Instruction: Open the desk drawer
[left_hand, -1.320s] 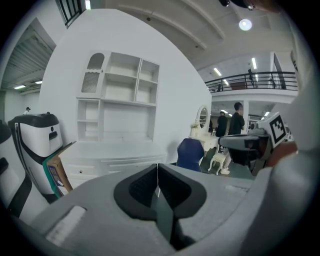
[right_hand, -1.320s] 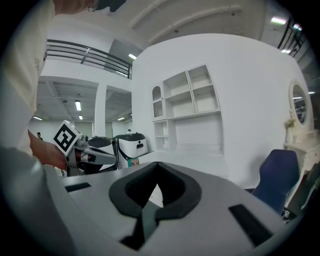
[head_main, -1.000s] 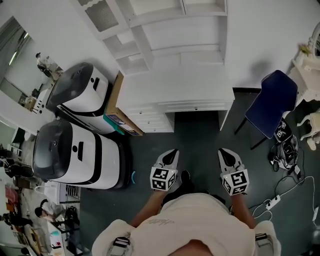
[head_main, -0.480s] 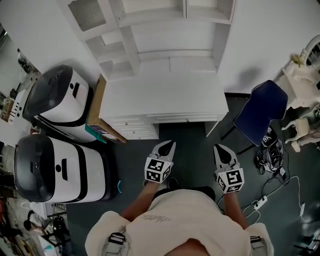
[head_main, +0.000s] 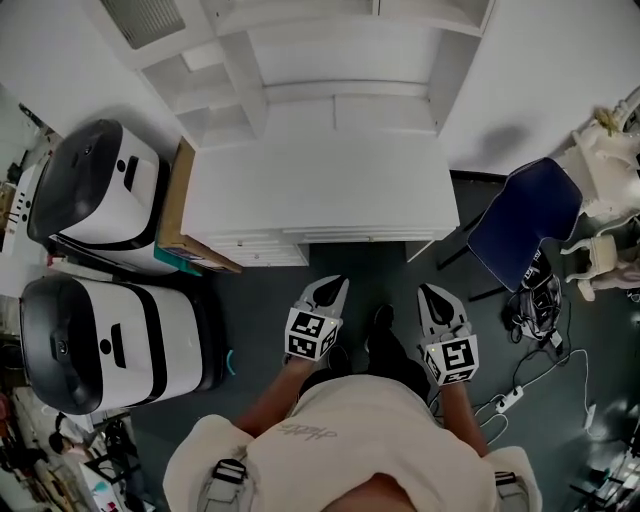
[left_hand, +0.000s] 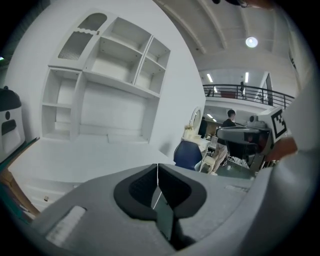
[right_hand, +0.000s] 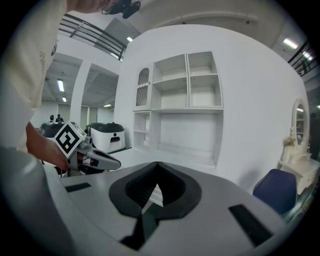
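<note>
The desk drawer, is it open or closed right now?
Shut. In the head view the desk drawer front sits flush under the desk top, and the left gripper and right gripper are apart from it.

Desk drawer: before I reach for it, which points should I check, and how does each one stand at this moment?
1. Desk drawer shut, front flush under the desk top: ok.
2. Left claw empty: ok, jaws together on nothing.
3. Right claw empty: ok, jaws together on nothing.
4. Claws open, ready for a handle: not ok, both are shut.
5. Claws at the drawer: not ok, both are short of the desk and touch nothing.
6. Drawer handle found: cannot tell, too small to make out.
</note>
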